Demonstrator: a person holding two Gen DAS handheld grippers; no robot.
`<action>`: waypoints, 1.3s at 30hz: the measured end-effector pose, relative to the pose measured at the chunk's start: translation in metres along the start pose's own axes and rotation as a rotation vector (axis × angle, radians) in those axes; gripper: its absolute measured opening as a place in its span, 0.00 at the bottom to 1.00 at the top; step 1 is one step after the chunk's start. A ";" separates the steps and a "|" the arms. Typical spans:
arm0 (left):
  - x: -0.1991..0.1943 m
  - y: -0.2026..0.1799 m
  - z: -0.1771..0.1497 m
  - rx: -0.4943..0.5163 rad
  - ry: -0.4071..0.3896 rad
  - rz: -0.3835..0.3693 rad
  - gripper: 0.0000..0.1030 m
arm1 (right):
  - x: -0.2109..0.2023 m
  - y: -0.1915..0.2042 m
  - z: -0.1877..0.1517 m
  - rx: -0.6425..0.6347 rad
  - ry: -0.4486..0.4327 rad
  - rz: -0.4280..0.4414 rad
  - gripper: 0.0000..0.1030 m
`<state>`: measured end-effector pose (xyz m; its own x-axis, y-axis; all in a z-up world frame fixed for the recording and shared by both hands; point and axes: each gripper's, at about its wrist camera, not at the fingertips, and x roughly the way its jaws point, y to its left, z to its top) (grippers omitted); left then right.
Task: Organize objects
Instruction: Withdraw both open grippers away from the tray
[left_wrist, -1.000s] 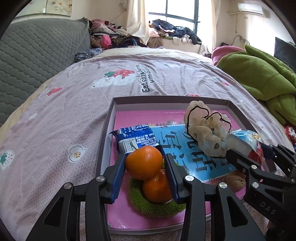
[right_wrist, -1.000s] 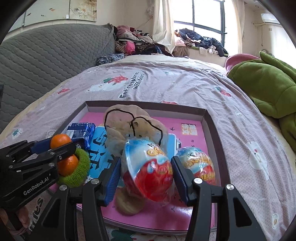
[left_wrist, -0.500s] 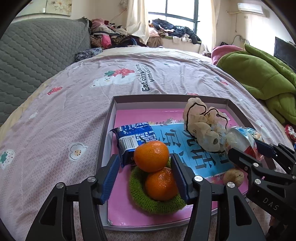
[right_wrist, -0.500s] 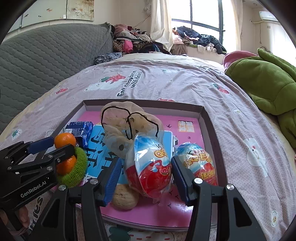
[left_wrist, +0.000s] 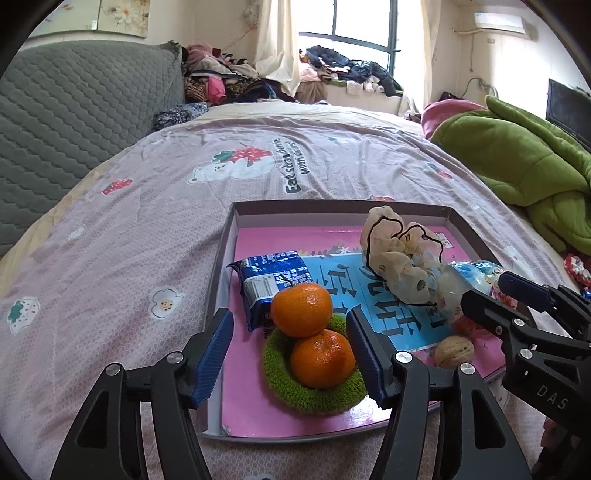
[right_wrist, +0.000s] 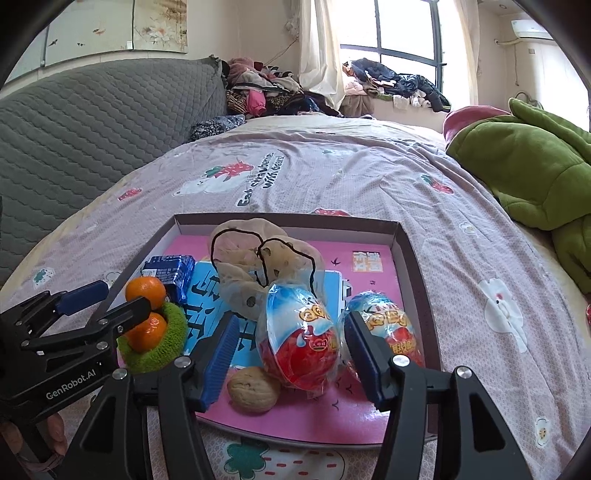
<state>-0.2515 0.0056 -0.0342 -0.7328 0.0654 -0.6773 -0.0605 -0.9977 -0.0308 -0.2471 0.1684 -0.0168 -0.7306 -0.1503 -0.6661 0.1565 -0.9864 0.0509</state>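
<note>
A shallow box tray (left_wrist: 406, 207) (right_wrist: 406, 243) lies on the bed. In its near left corner two oranges are stacked, the upper one (left_wrist: 301, 309) (right_wrist: 145, 290) on the lower one (left_wrist: 320, 358), inside a green knitted ring (left_wrist: 295, 387) (right_wrist: 162, 350). My left gripper (left_wrist: 290, 352) is open around them, touching neither. My right gripper (right_wrist: 288, 356) is open around a red and blue egg toy (right_wrist: 299, 341) standing in the tray. A second egg toy (right_wrist: 384, 325) stands just right of it.
The tray also holds a blue snack pack (left_wrist: 269, 282), a beige drawstring pouch (left_wrist: 399, 258) (right_wrist: 258, 266) and a walnut (left_wrist: 453, 350) (right_wrist: 253, 389). A green blanket (left_wrist: 517, 158) lies at the right, a grey quilted headboard (left_wrist: 74, 110) at the left.
Both grippers have opened and drawn back toward me. The left let go of the upper orange, which stays stacked. The right let go of the egg toy, which now stands in the tray.
</note>
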 end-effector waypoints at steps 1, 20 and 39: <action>-0.001 0.000 0.000 -0.001 -0.001 0.001 0.64 | -0.001 0.000 0.000 0.000 -0.001 0.000 0.57; -0.041 0.005 0.001 -0.040 -0.027 -0.019 0.72 | -0.040 0.003 0.005 -0.003 -0.046 0.012 0.63; -0.104 -0.004 0.010 -0.033 -0.070 -0.020 0.73 | -0.106 0.005 0.018 -0.016 -0.125 0.001 0.70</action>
<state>-0.1818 0.0033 0.0436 -0.7776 0.0853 -0.6229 -0.0539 -0.9961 -0.0692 -0.1808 0.1779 0.0678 -0.8077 -0.1593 -0.5677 0.1670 -0.9852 0.0389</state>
